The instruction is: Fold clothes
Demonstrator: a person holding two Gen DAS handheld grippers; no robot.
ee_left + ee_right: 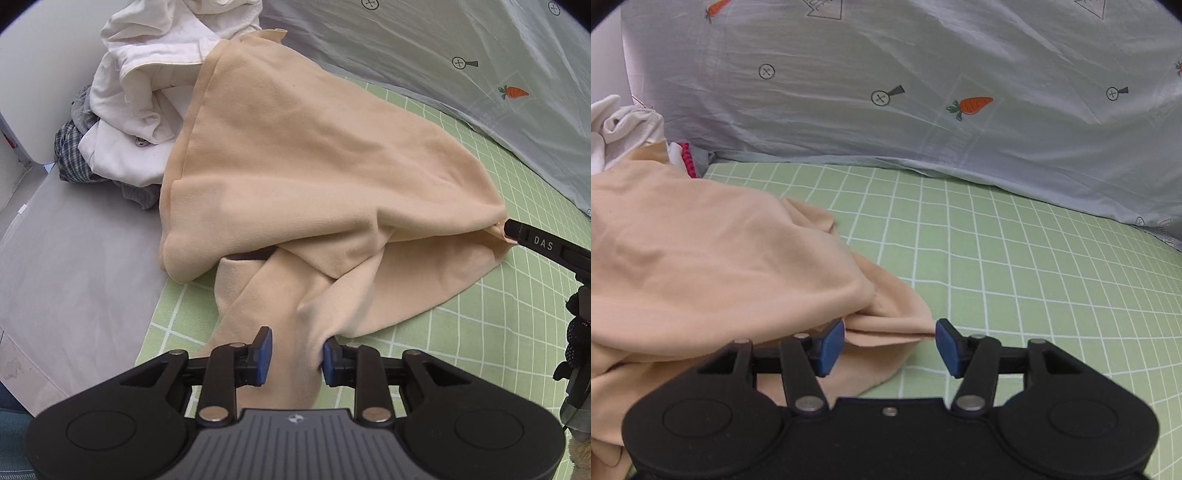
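From the left wrist view, the left gripper (pixel 297 356) stands with its jaws partly apart over a sleeve-like strip of the tan garment (pixel 314 177). The cloth runs between the blue pads (pixel 264 356) and brushes the right one, but they do not clamp it. The garment lies in a loose heap on the green checked sheet (pixel 498 350), its far end draped up onto a pile of white clothes (pixel 147 85) at the far left. The right gripper's finger (pixel 543 242) sits at the garment's right corner. The step in hand looks like laying the garment out before the first fold. The next move probably calls for a fresh pinch on the near strip and a pull to flatten it.

From the right wrist view, the right gripper (pixel 890 345) has its jaws well apart, with a folded corner of the tan garment (pixel 701 258) lying between the pads (pixel 833 345), unpressed. The sheet (pixel 1015 277) is bare to the right and far side, giving open room to spread the cloth. The grey carrot-print bedding (pixel 923 92) bounds the far edge, so a pull should stay near or go rightward.
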